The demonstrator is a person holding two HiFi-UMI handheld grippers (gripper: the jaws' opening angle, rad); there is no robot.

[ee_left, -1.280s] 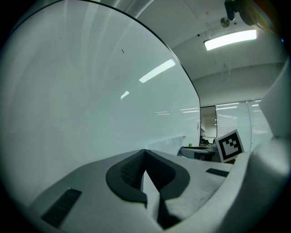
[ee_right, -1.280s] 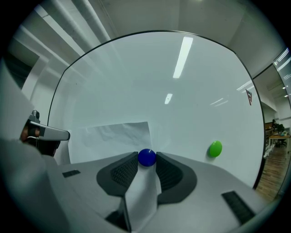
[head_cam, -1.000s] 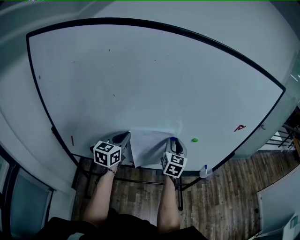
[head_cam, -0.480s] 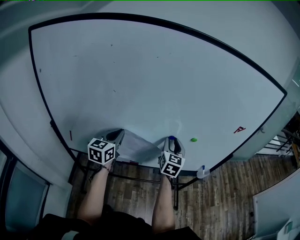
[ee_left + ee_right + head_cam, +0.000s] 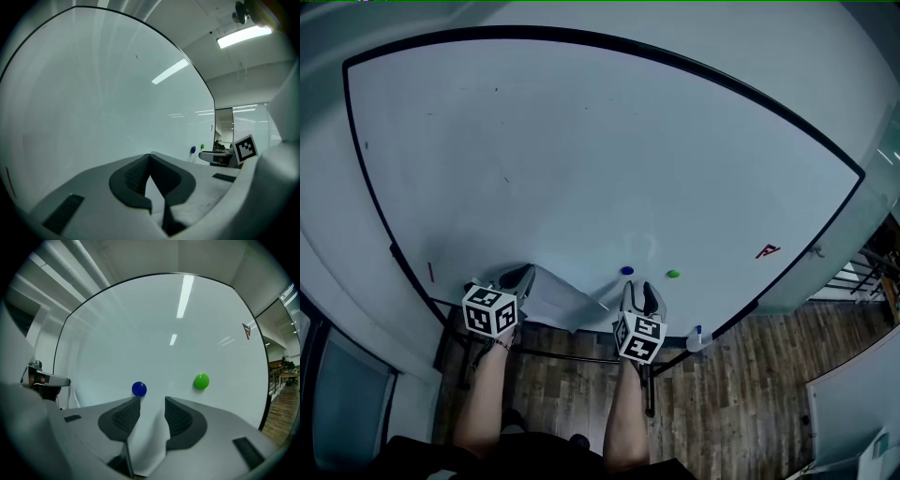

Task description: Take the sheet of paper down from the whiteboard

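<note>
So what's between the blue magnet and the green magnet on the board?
Nothing: only bare whiteboard lies between the blue magnet and the green magnet, as the right gripper view shows.

Right gripper [image 5: 642, 292] jaws just opened round sheet of paper [image 5: 558, 302], blue magnet [image 5: 626, 270] uncovered

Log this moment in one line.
left gripper: shut on sheet of paper | right gripper: just opened, sheet between jaws | blue magnet: on whiteboard
</note>
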